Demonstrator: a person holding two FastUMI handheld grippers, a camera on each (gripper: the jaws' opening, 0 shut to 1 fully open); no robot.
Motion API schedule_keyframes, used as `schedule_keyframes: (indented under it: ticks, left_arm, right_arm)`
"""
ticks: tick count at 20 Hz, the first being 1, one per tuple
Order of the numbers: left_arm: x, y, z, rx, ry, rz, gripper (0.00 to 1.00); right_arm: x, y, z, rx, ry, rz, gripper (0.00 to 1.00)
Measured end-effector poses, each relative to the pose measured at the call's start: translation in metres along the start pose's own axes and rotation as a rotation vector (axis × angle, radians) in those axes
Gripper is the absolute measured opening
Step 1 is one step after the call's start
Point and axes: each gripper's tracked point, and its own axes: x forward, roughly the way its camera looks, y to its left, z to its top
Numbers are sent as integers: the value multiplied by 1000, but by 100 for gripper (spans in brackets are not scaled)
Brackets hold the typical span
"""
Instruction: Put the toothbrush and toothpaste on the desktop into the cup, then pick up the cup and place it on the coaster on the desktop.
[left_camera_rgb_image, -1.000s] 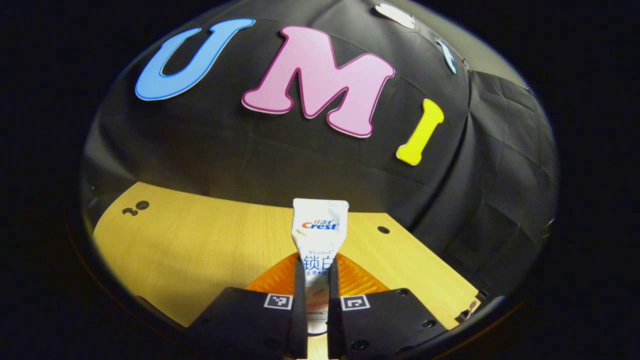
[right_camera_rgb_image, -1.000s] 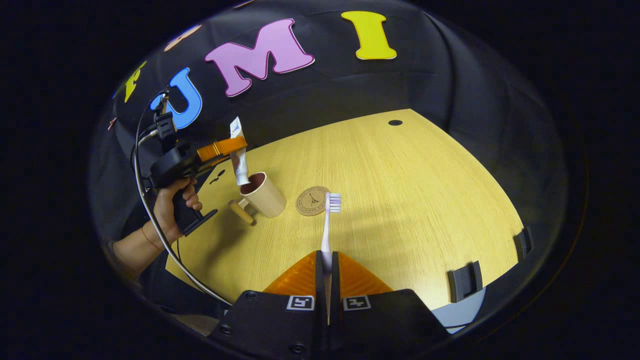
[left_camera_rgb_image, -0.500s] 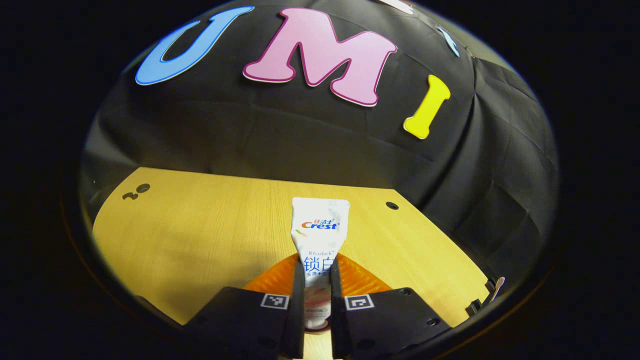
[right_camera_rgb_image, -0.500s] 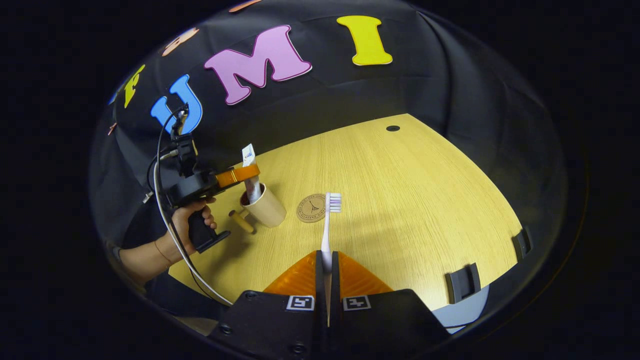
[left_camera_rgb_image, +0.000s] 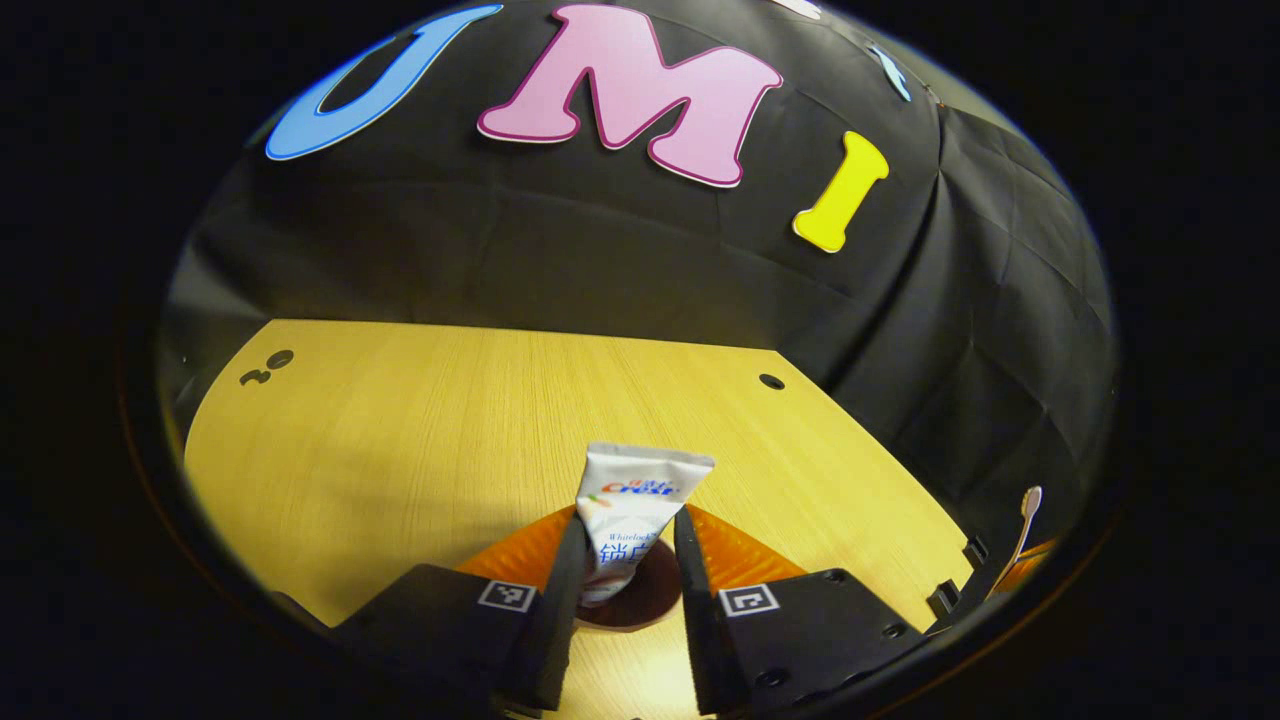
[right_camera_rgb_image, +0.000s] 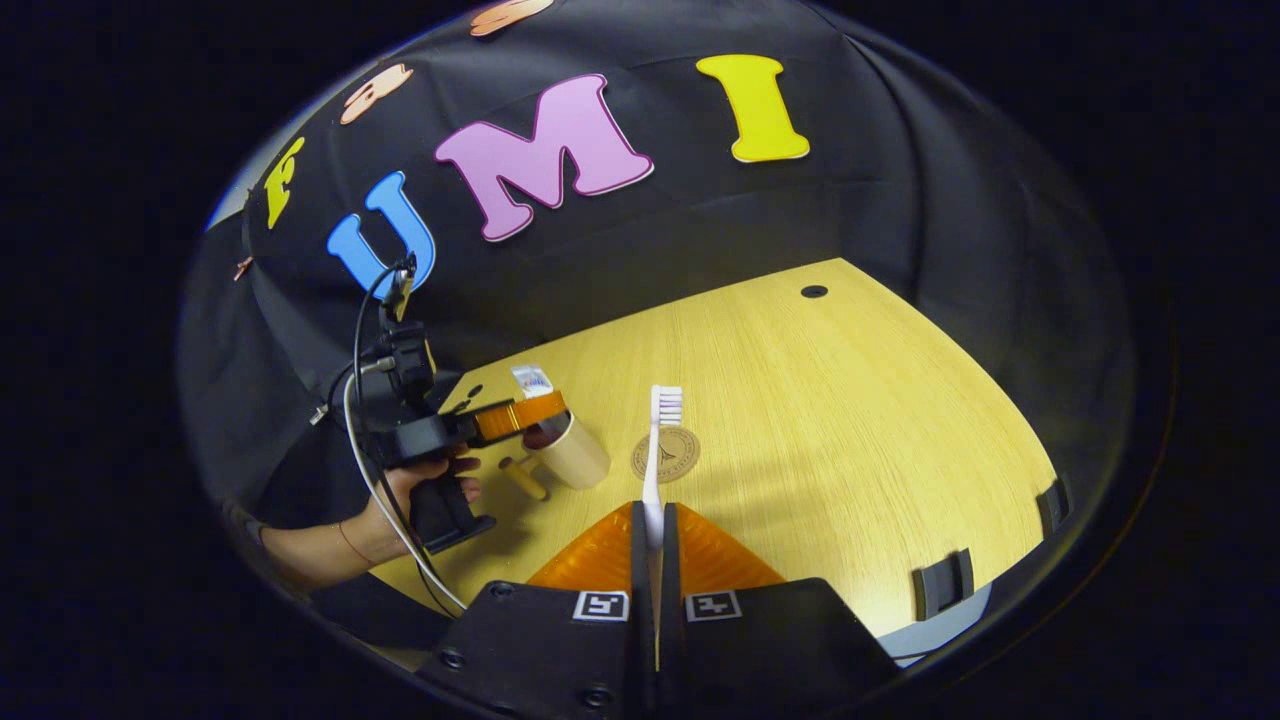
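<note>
Between the fingers of the left gripper (left_camera_rgb_image: 625, 590), in the left gripper view, the jaws have parted since half a second ago, when they clamped the toothpaste (left_camera_rgb_image: 628, 515). The tube now stands free between them, tilted, its lower end inside the cup (left_camera_rgb_image: 645, 605). Judgement: toothpaste deposited; retreat follows. Desk (left_camera_rgb_image: 400, 430) lies beyond.

Right gripper view: the right gripper (right_camera_rgb_image: 654, 545) keeps its jaws narrow on the toothbrush (right_camera_rgb_image: 657, 450), bristles up and away. Across the desk, the left gripper hovers over the cup (right_camera_rgb_image: 575, 455), lower than before, with the tube end above its rim. Coaster (right_camera_rgb_image: 672, 455) lies just beside the cup, bare.
</note>
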Motion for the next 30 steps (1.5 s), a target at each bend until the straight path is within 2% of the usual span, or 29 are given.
schedule_keyframes:
  ticks: [1, 2, 4, 6, 7, 8, 11, 15, 21, 30]
  left_arm:
    - [-5, 1, 3, -3, -11, 0, 64]
    - [-9, 3, 7, 1, -26, 3, 59]
    - [-22, 7, 14, 15, -43, 10, 67]
    - [-37, 10, 15, 29, -45, 11, 71]
    - [-46, 13, 15, 36, -48, 16, 80]
    - [-55, 18, 14, 49, -54, 30, 74]
    - [-87, 27, 13, 104, -63, 66, 77]
    - [-129, 27, 4, 102, -51, 48, 77]
    - [-177, 33, -18, 59, -21, 54, 77]
    - [-207, 51, -52, 41, 21, 93, 77]
  right_arm:
    - [2, 7, 6, -2, -12, 15, 6]
    - [3, 15, 12, -7, -24, 30, 6]
    - [8, 28, 22, -16, -44, 59, 6]
    - [14, 47, 32, -24, -63, 98, 6]
    - [18, 55, 35, -27, -73, 117, 6]
    - [23, 65, 41, -29, -84, 140, 6]
    - [39, 95, 54, -32, -116, 204, 6]
    - [68, 127, 84, -12, -183, 265, 6]
    - [116, 132, 117, 8, -296, 233, 6]
    - [197, 105, 82, 175, -307, 124, 6]
